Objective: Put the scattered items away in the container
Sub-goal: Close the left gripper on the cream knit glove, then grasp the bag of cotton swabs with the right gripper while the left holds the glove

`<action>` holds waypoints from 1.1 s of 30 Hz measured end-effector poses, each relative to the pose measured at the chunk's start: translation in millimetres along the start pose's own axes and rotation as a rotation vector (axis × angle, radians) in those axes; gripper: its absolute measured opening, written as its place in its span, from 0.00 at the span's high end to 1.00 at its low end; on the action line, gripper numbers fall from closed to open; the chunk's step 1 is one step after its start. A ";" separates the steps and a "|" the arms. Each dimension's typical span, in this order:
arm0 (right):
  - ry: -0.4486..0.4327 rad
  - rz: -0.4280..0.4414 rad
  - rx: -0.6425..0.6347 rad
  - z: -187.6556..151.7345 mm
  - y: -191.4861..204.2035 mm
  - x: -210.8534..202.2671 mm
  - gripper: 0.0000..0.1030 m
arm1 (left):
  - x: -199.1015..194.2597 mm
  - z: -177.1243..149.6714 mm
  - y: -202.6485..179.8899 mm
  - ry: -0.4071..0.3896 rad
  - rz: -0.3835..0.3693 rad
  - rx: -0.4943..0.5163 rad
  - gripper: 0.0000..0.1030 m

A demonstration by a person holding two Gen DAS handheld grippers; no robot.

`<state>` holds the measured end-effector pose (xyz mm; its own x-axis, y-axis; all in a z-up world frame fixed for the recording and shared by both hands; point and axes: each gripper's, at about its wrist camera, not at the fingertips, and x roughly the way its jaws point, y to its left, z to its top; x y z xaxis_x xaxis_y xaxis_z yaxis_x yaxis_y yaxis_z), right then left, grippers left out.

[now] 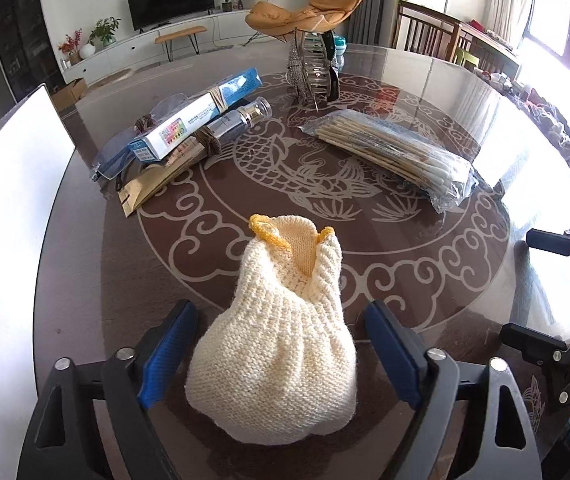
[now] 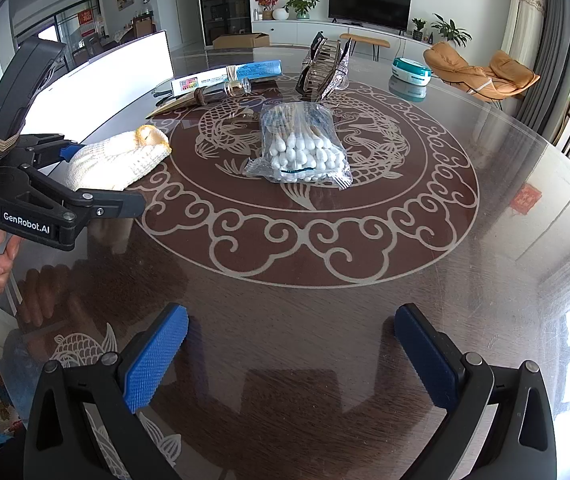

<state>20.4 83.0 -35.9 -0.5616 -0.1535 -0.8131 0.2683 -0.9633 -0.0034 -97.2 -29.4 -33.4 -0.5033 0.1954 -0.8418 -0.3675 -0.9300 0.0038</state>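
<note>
Glass-topped and round, the dark desk (image 2: 365,300) with its pale fish-and-cloud pattern is seen before a living room with a television. At six o'clock in the left wrist view, a cream knitted pouch with a yellow rim (image 1: 281,344) is flanked by the left hand-held gripper (image 1: 281,344), whose blue pads stand beside it without pressing. At twelve o'clock in the right view, a clear bag of cotton swabs (image 2: 297,148) is seen lying. The right hand-held gripper (image 2: 291,354) is released and empty.
</note>
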 end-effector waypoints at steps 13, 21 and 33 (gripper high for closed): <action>0.000 -0.001 -0.001 0.5 -0.5 -0.8 0.00 | -18.9 -29.9 37.3 -0.078 0.103 -0.140 0.49; 0.002 0.026 -0.045 37.2 -5.6 26.8 0.00 | -17.5 -30.8 37.2 -0.084 0.106 -0.144 0.48; 0.033 0.013 -0.022 114.4 -3.7 74.2 0.30 | -16.1 -30.2 37.5 -0.085 0.106 -0.147 0.48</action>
<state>-111.8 50.0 -29.6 -0.5317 -0.1579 -0.8321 0.2925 -0.9563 -0.0055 -79.2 -76.9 -36.0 -0.5993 0.1136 -0.7924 -0.1941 -0.9810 0.0062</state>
